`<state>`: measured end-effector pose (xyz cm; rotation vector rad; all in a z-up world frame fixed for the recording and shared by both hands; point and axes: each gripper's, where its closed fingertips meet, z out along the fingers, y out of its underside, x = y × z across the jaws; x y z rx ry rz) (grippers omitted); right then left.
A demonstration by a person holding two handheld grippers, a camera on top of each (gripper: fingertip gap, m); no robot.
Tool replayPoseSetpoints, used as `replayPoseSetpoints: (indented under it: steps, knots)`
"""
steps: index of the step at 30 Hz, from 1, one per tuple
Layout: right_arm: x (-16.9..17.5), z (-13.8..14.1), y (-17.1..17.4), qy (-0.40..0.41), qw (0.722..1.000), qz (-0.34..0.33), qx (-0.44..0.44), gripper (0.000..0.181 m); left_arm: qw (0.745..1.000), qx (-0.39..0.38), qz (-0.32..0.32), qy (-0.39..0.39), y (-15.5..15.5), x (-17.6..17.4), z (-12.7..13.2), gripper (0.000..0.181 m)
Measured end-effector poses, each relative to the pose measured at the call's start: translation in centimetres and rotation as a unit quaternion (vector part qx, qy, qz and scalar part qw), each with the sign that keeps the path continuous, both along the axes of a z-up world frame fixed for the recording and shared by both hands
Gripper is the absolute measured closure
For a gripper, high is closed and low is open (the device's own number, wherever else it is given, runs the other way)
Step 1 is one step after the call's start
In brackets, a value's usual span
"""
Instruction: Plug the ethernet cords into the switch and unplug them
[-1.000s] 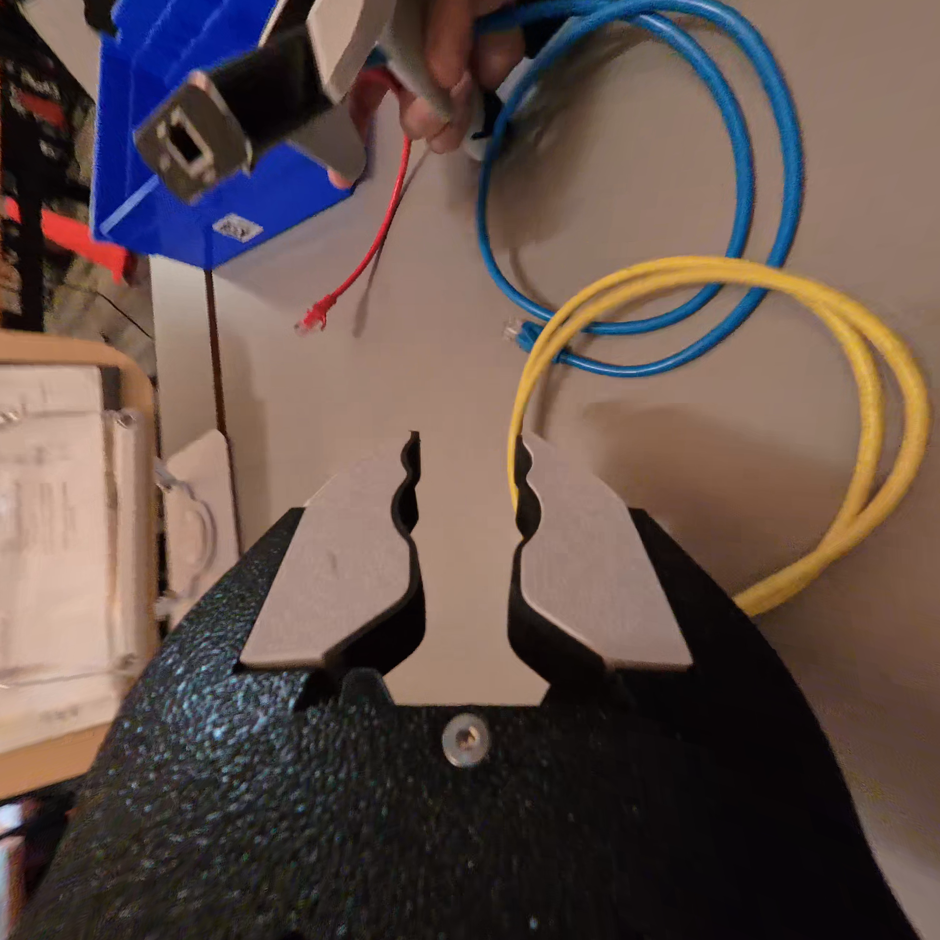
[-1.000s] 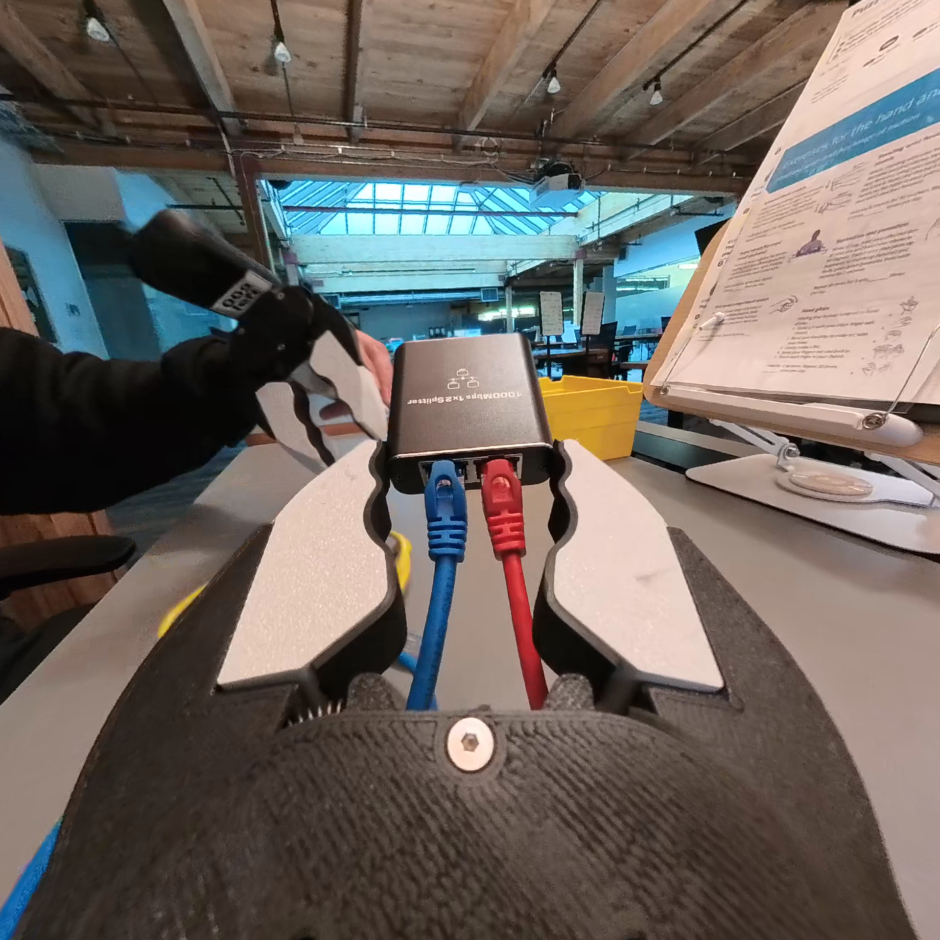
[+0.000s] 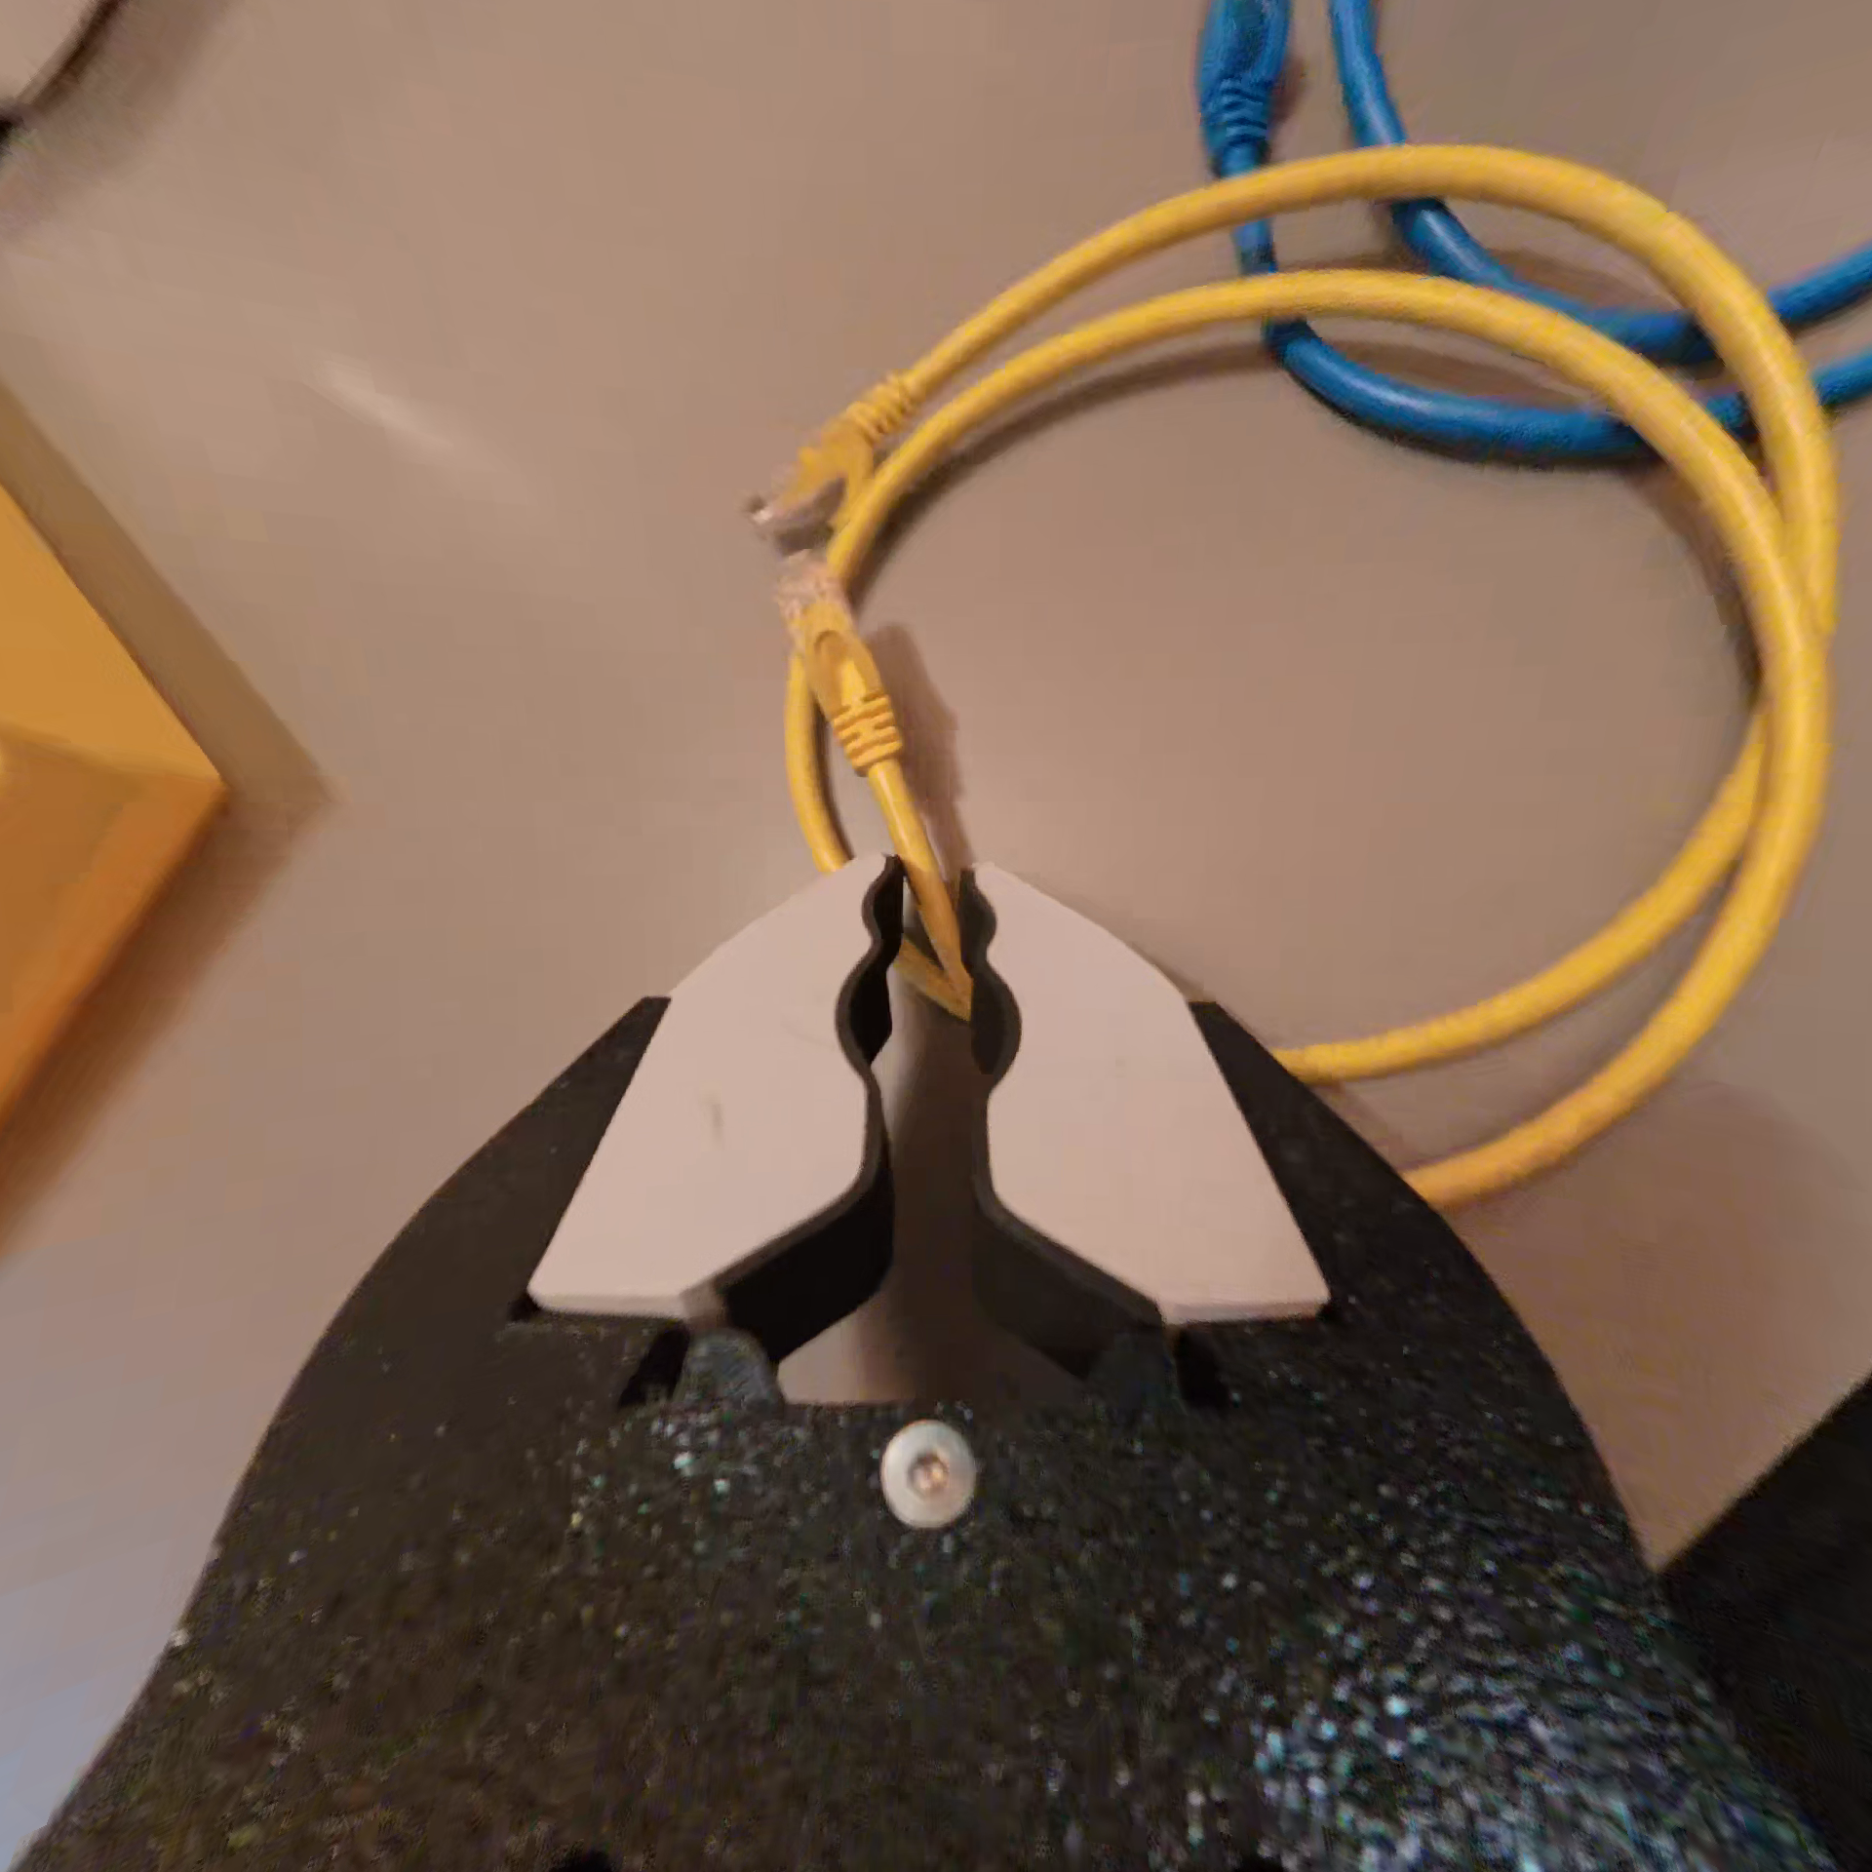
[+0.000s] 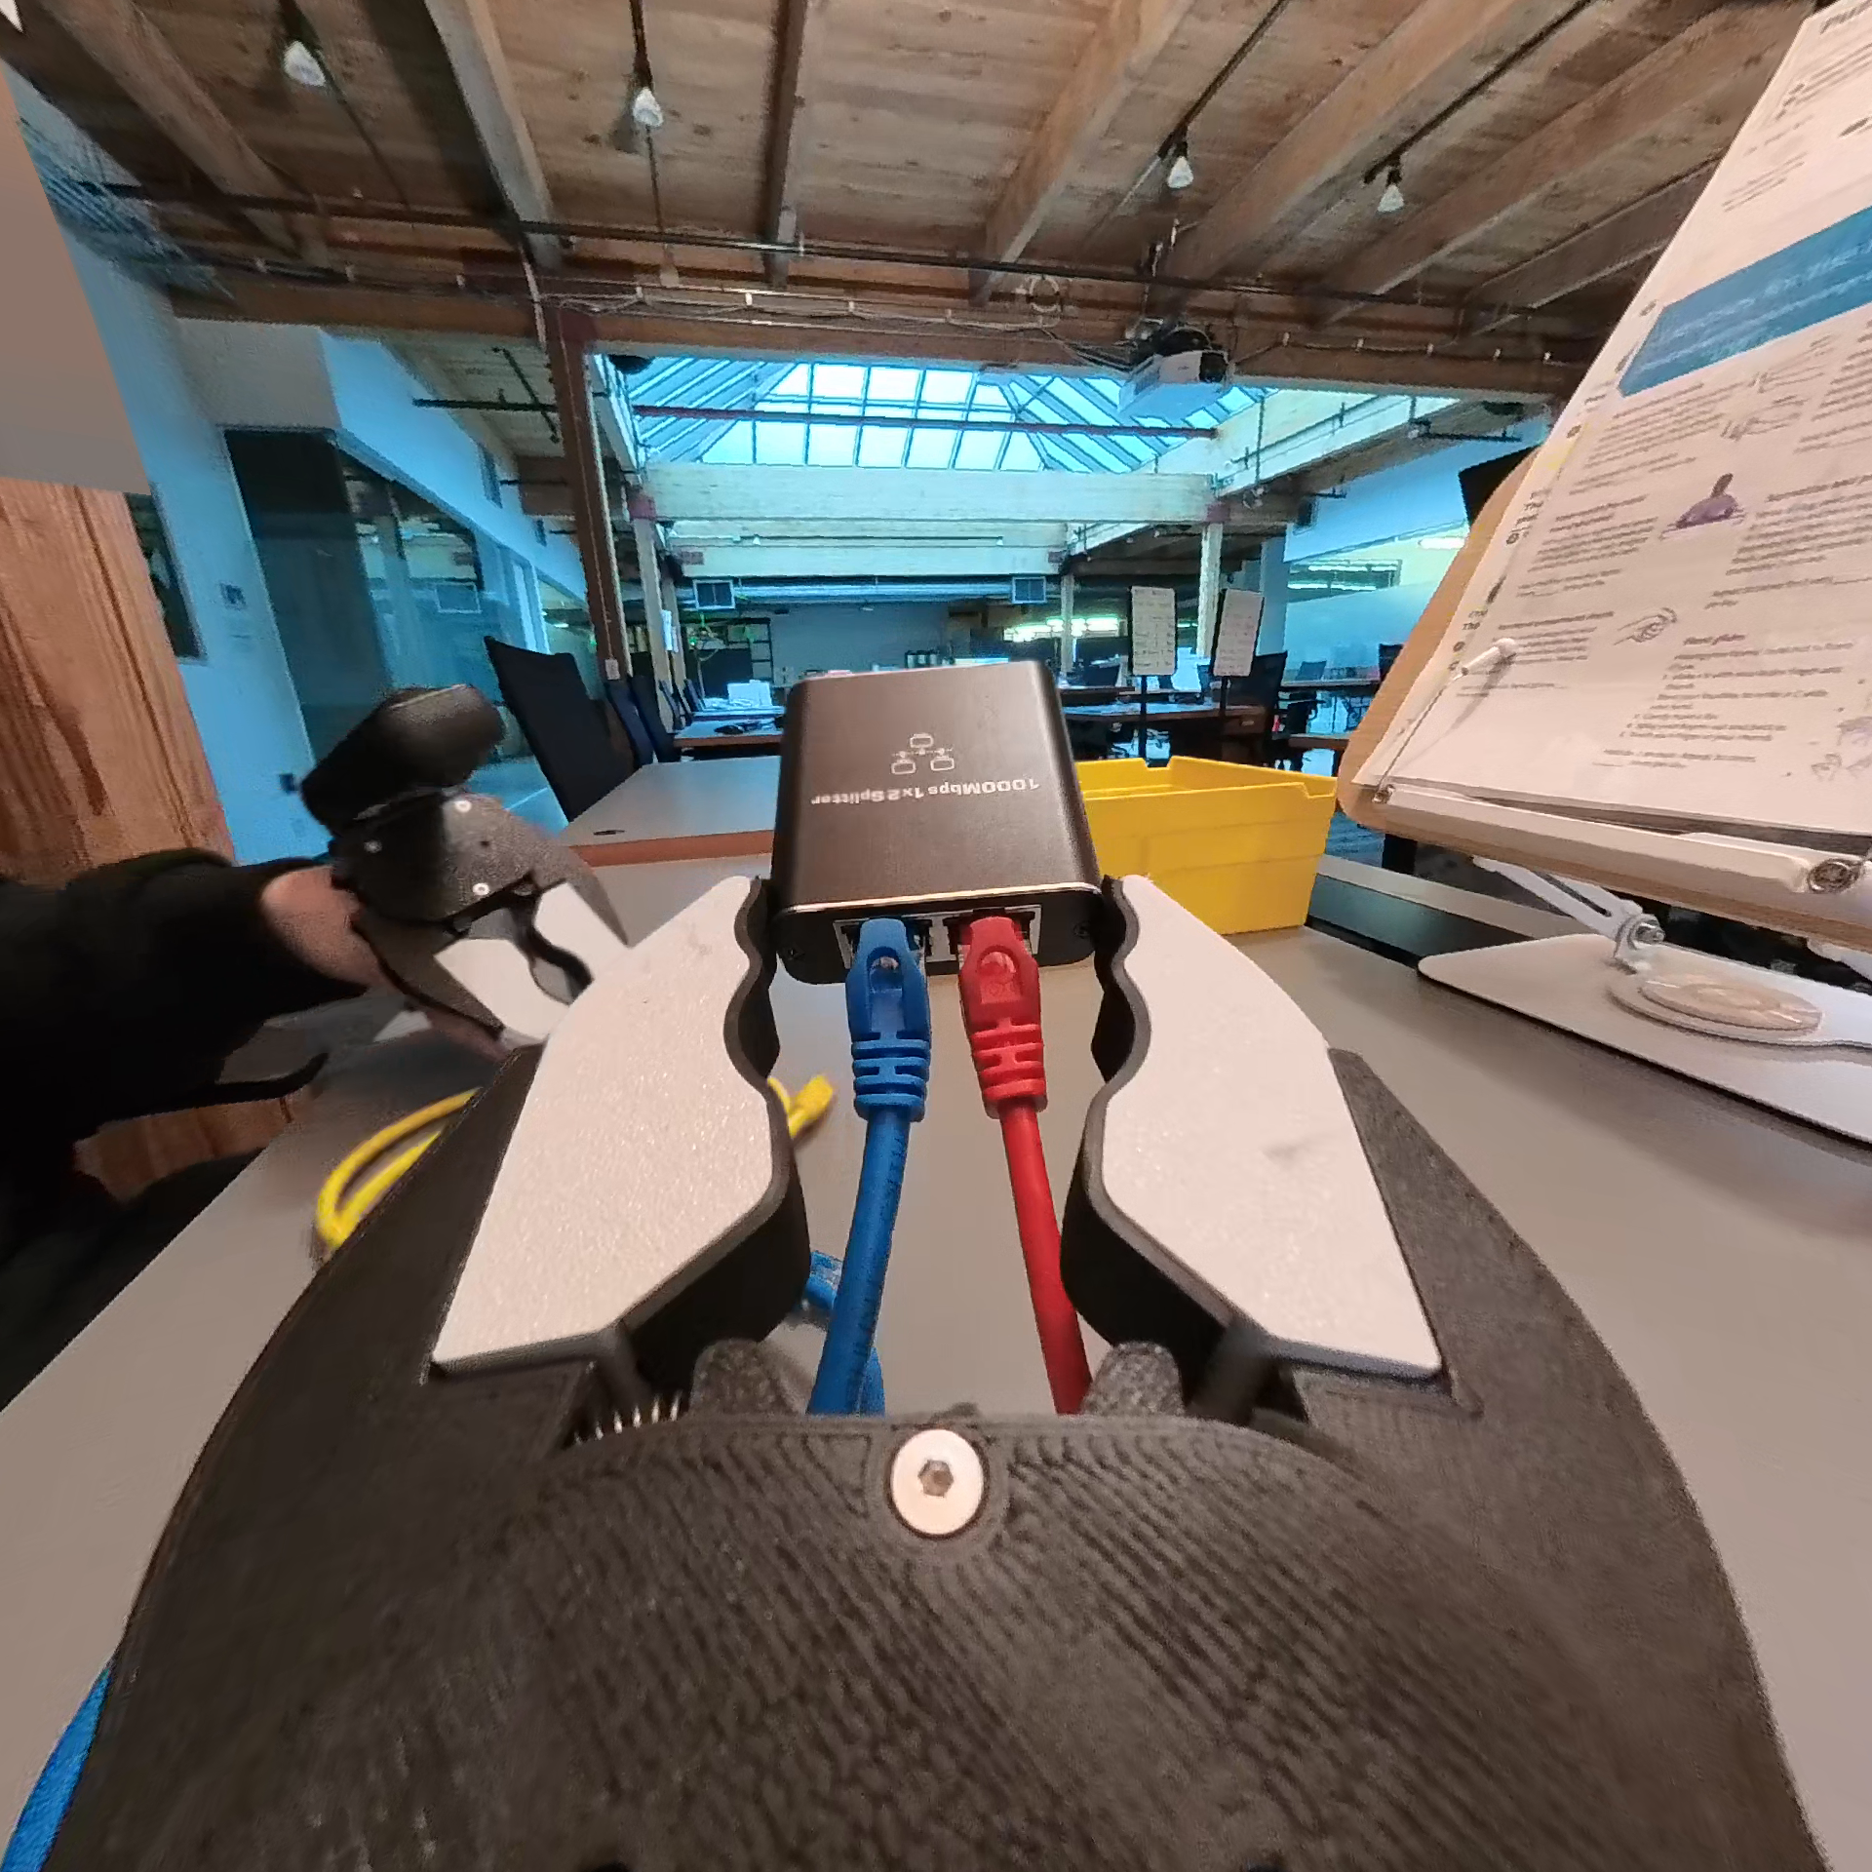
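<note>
Left wrist view first: at your far left sits a yellow bin point(image 3: 91, 770) on the grey table point(image 3: 456, 425). Moving right, your left gripper point(image 3: 932, 917) has its fingers nearly pressed together, pinching the yellow ethernet cord point(image 3: 1519, 304) a little behind one of its plugs point(image 3: 856, 689). That plug points away from you, and the cord's second plug point(image 3: 810, 476) lies just beyond it on the table. The rest of the cord loops round to the right, and its far side crosses over the blue ethernet cord point(image 3: 1418, 385) at the upper right.

Right wrist view, from the left: your sleeved left hand point(image 4: 324, 932) holds the other gripper low over the table, above the yellow loop. In the middle, your right gripper point(image 4: 937, 912) clamps the black switch point(image 4: 927, 790) by its two sides, with its ports facing you. The blue cord sits plugged into the left port and the red ethernet cord point(image 4: 1023, 1165) into the right one; both run back between your fingers. Behind the switch's right side stands another yellow bin, and at the far right a document stand point(image 4: 1621, 891) holds printed pages.
</note>
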<state>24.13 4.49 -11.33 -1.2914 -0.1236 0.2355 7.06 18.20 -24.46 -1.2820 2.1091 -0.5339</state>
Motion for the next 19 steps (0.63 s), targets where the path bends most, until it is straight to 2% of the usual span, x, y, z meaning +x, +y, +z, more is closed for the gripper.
replayPoseSetpoints:
  steps: [2,4,6,8,10,15,19]
  knots:
    - [0.0,0.0,0.0,0.001,1.0,0.0,-0.001,0.12,0.994,0.02,-0.106,-0.019,0.7,0.6,0.7,0.171]
    - [0.0,0.0,0.0,0.002,1.0,0.001,-0.002,0.12,0.975,0.017,-0.222,-0.018,0.9,0.4,1.2,0.173]
    - [-0.1,-0.1,0.1,-0.001,1.0,0.003,-0.004,0.12,0.961,0.006,-0.276,-0.032,1.6,0.9,2.0,0.173]
    - [-0.1,-0.1,0.1,-0.003,1.0,0.003,-0.006,0.12,0.962,-0.029,-0.271,-0.016,2.5,1.6,2.4,0.173]
    - [-0.2,-0.1,0.1,-0.005,1.0,0.003,-0.006,0.12,0.974,-0.048,-0.222,-0.007,3.2,2.7,2.7,0.165]
    - [-0.3,-0.2,0.2,-0.006,1.0,0.006,-0.008,0.12,0.979,-0.091,-0.18,0.025,1.9,3.3,1.6,0.148]
    - [-0.4,-0.2,0.2,-0.009,1.0,0.008,-0.01,0.12,0.981,-0.111,-0.156,0.031,1.2,4.0,0.7,0.149]
